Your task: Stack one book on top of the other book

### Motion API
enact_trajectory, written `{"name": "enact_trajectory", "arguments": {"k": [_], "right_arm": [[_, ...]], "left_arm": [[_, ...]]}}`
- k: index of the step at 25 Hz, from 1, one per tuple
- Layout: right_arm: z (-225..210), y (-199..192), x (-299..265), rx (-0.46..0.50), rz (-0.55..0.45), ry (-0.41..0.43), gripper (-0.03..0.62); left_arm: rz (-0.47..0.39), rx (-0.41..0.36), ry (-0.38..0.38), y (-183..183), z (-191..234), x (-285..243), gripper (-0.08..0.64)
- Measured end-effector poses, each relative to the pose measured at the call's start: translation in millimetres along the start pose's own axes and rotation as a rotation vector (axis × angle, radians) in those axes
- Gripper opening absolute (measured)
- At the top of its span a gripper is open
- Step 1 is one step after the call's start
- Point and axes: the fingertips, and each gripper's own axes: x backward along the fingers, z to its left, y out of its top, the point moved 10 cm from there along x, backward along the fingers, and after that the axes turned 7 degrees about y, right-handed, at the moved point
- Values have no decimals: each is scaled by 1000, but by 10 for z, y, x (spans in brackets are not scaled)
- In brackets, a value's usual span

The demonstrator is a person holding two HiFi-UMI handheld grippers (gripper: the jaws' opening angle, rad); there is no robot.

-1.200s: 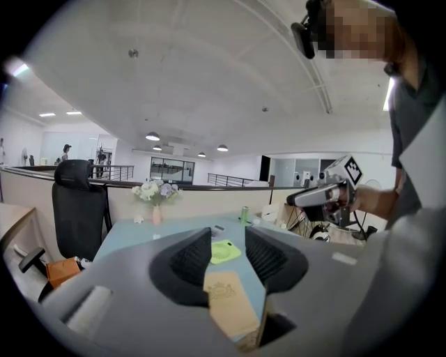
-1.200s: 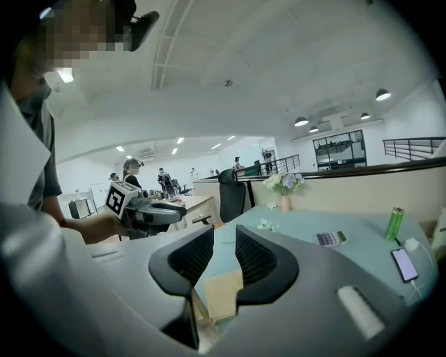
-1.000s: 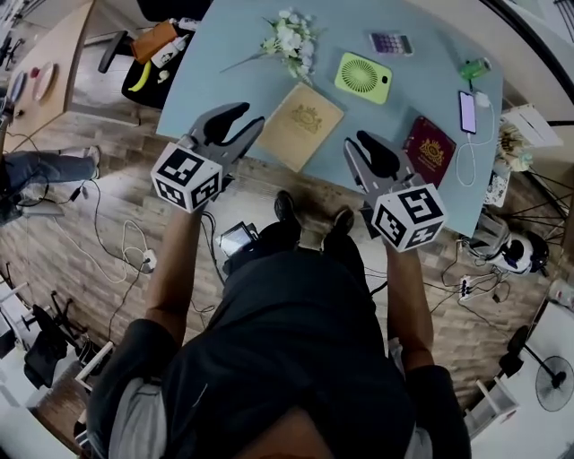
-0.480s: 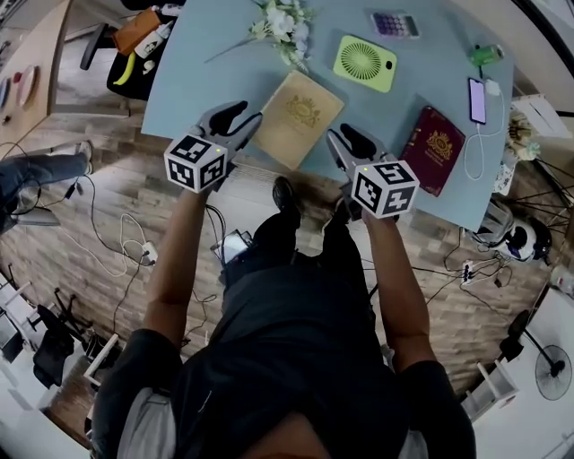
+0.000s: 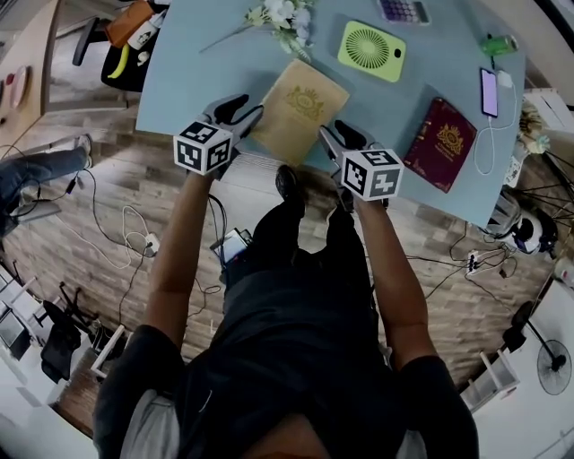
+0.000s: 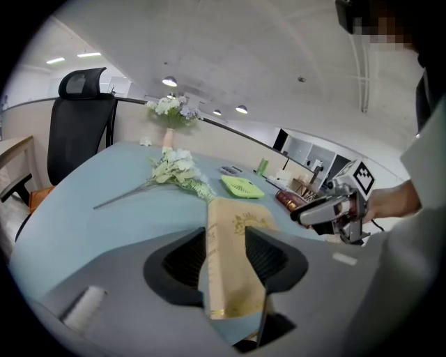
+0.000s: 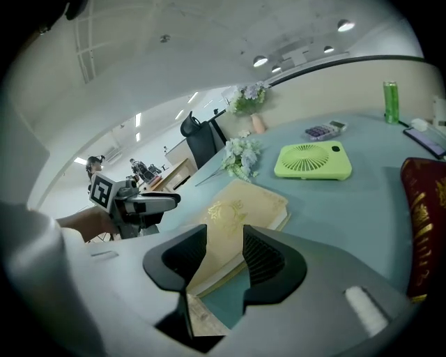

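Nothing of the stacking was done yet: the two books lay apart on the blue table (image 5: 202, 63). The left gripper (image 5: 238, 109) hung at the near edge, at about nine o'clock of the tan book (image 5: 300, 106), its jaws standing apart and pinching nothing, with only the book visible through the gap. The right gripper (image 5: 339, 136) hung at about four o'clock of the same book, its jaws opening and also empty. The red book (image 5: 441, 142) lay flat, well apart, at about three o'clock of the tan one. I judged that all the work remained: to grasp one book, lift it, carry it across and lay it on the other. Around them were the flowers (image 5: 280, 16) at twelve o'clock of the tan book, the green fan (image 5: 370, 51) at two o'clock, and a phone (image 5: 490, 91) with its cable near the red book; the table between the books looked free, so nothing seemed to block the way
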Motion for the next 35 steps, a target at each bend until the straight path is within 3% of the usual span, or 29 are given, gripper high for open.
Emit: {"name": "enact_trajectory", "arguments": {"k": [4,13,19,24,35], "right_arm": [[-64,-115,-110,-30,41,-12,179],[-135,-277,-304,-105,72,16,183],[-169,-304,-361,-135,43,-5,173],[-218,-269,-254,-151,26,-27,119],[-324,-48,215,-115,-52,-60,91]], "left_arm": [[32,14,0,-98,55,-109,207],[101,37,-52,-286,59,-310,207],[89,165,-85,-389,55,-349,207],[103,131,-35,-347,-95,-320,207],[69,73,2,-150,-586,-267,204]]}}
